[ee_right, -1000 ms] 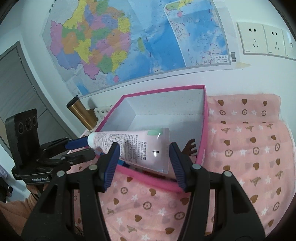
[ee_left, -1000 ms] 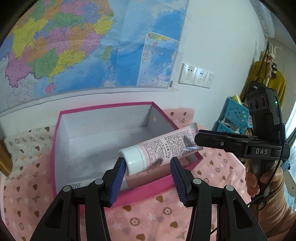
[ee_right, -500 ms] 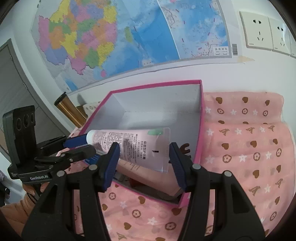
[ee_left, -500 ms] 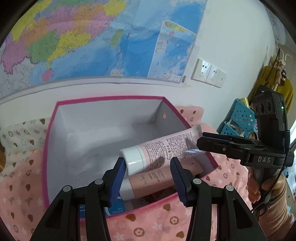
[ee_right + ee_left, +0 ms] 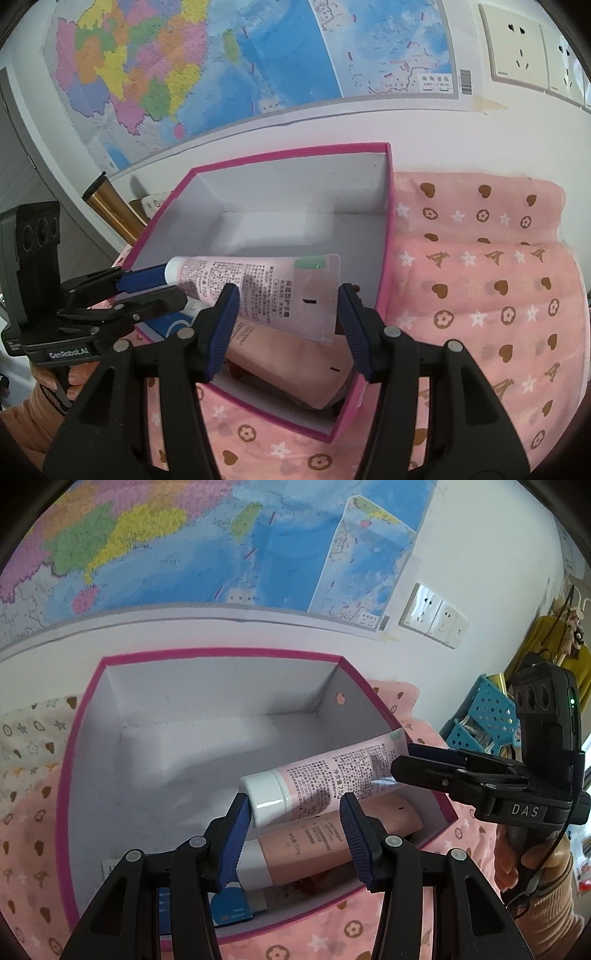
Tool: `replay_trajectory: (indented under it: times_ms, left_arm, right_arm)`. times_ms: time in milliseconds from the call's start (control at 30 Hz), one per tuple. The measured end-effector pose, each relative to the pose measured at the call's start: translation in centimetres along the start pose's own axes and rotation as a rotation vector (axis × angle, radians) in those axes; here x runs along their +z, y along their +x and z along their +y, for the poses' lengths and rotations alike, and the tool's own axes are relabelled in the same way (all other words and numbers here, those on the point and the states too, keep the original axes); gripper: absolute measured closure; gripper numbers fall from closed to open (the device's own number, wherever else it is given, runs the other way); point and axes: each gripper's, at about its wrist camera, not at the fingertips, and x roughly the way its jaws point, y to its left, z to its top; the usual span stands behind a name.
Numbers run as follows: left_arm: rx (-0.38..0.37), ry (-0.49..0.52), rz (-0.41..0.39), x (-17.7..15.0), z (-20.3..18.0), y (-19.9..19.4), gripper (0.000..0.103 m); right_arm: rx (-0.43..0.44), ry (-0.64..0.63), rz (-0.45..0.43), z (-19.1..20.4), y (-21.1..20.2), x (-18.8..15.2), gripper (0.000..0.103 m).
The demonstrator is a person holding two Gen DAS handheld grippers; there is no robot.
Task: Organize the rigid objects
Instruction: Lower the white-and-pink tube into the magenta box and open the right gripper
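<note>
- Both tongs are closed on one pink tube (image 5: 325,779): the left gripper (image 5: 295,814) pinches its white cap end, the right gripper (image 5: 286,314) its flat crimped end.
- It is held over the pink-rimmed box (image 5: 221,686), above a peach tube (image 5: 332,843) and blue packet (image 5: 232,910) lying inside.
- Dense black print is seen on its side.

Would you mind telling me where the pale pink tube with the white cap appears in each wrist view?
Left wrist: pale pink tube, centre, cap lower left.
Right wrist: tube, centre, flat end right.
Shared landmark: pink-rimmed box.
</note>
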Motion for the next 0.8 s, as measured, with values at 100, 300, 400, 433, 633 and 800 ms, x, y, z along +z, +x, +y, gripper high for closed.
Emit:
replay_trajectory:
  times_ms: [100,300,400,433,633,800]
  left_arm:
    - [-0.006,-0.012,0.014,0.1,0.3,0.7,0.053]
    - [-0.001,-0.036,0.042,0.1,0.8,1.9,0.053]
    - [-0.002,-0.048,0.055,0.0,1.1,2.4,0.053]
    - [0.000,-0.049,0.058,0.0,1.1,2.6,0.053]
    - [0.008,-0.042,0.064,-0.2,1.2,2.9,0.053]
    - [0.020,-0.007,0.035,-0.5,0.8,2.1,0.053]
  right_arm:
    - [-0.007,0.000,0.005,-0.1,0.2,0.0,0.045]
    - [-0.031,-0.009,0.002,0.0,0.4,0.2,0.045]
    - [-0.045,-0.011,-0.005,0.0,0.4,0.2,0.045]
    - [-0.053,-0.011,-0.008,0.1,0.5,0.1,0.045]
    - [-0.053,-0.009,-0.019,0.0,0.3,0.0,0.045]
    - [-0.044,-0.011,-0.023,0.1,-0.1,-0.6,0.045]
